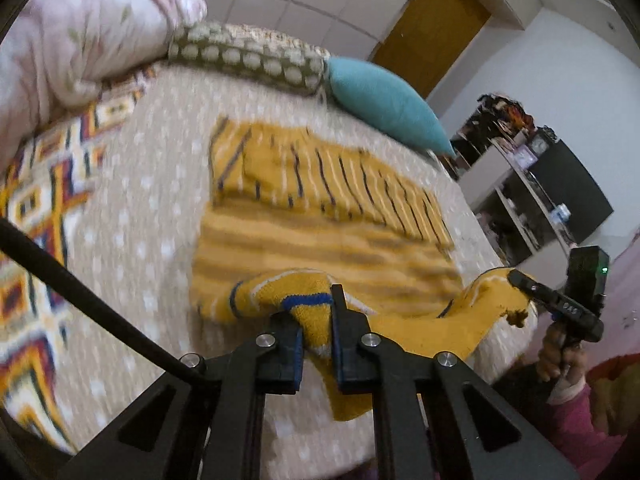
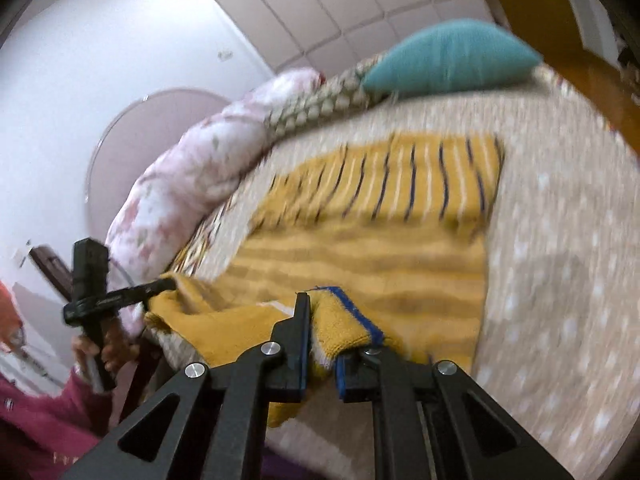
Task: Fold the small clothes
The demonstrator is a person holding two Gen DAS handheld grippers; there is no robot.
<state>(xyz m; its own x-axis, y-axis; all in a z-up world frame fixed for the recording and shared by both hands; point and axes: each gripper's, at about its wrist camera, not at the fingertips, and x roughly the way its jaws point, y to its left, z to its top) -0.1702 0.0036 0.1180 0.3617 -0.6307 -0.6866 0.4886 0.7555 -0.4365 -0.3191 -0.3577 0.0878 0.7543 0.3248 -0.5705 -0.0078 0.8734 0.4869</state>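
A yellow knitted garment [image 1: 320, 232] with dark and white stripes lies spread on a bed [image 1: 132, 208] under a beige dotted blanket. Its near edge, with a blue trim, is lifted off the blanket. My left gripper [image 1: 314, 308] is shut on the near left corner of that edge. The right gripper [image 1: 520, 280] pinches the other near corner, off to the right. In the right wrist view, the right gripper [image 2: 328, 328] is shut on the blue-trimmed hem of the garment [image 2: 380, 240], and the left gripper [image 2: 160, 286] holds the corner at the left.
A teal cushion [image 1: 384, 100] and a spotted bolster [image 1: 248, 56] lie along the bed's far side, beside a pink floral quilt [image 1: 80, 40]. Shelves [image 1: 532, 184] and a wooden door [image 1: 432, 28] stand beyond. A person's hand in a pink sleeve [image 1: 560, 360] grips the right tool.
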